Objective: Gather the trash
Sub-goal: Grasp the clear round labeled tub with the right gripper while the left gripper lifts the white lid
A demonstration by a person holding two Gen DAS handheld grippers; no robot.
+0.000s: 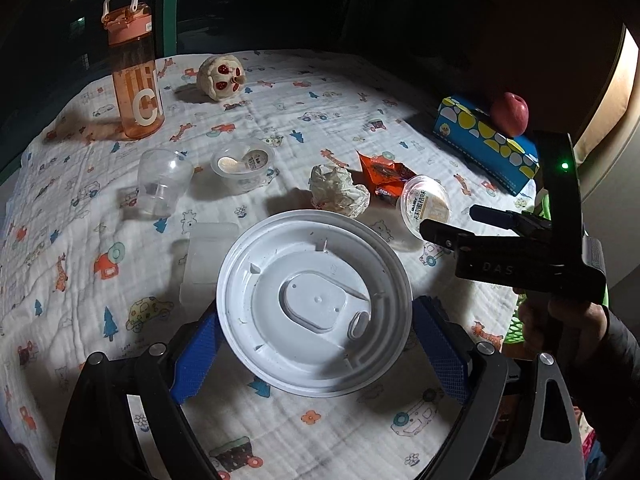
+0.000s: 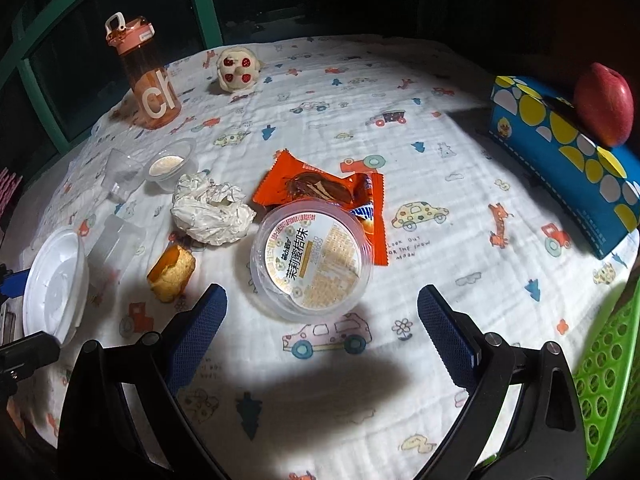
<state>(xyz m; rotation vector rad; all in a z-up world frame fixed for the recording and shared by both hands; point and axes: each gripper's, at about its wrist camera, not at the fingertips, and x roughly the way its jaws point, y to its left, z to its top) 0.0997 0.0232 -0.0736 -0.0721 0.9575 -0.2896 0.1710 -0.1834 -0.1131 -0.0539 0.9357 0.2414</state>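
My left gripper (image 1: 316, 344) is shut on a round white plastic lid (image 1: 314, 302), its blue pads against the lid's two sides, held above the cloth. The lid also shows at the left edge of the right wrist view (image 2: 54, 286). My right gripper (image 2: 322, 312) is open, its jaws wide either side of a sealed jelly cup (image 2: 310, 258) lying on its side just ahead. In the left wrist view the right gripper (image 1: 452, 226) hangs beside that cup (image 1: 426, 204). Crumpled paper (image 2: 210, 212), an orange wrapper (image 2: 320, 188) and a cake piece (image 2: 172, 272) lie nearby.
An orange water bottle (image 1: 134, 68), a plush toy (image 1: 220, 78), a clear cup (image 1: 162, 184) and an opened jelly cup (image 1: 242, 166) stand farther back. A blue tissue box (image 2: 568, 152) with an apple (image 2: 604, 104) sits at the right. A green basket (image 2: 604, 380) is at the lower right.
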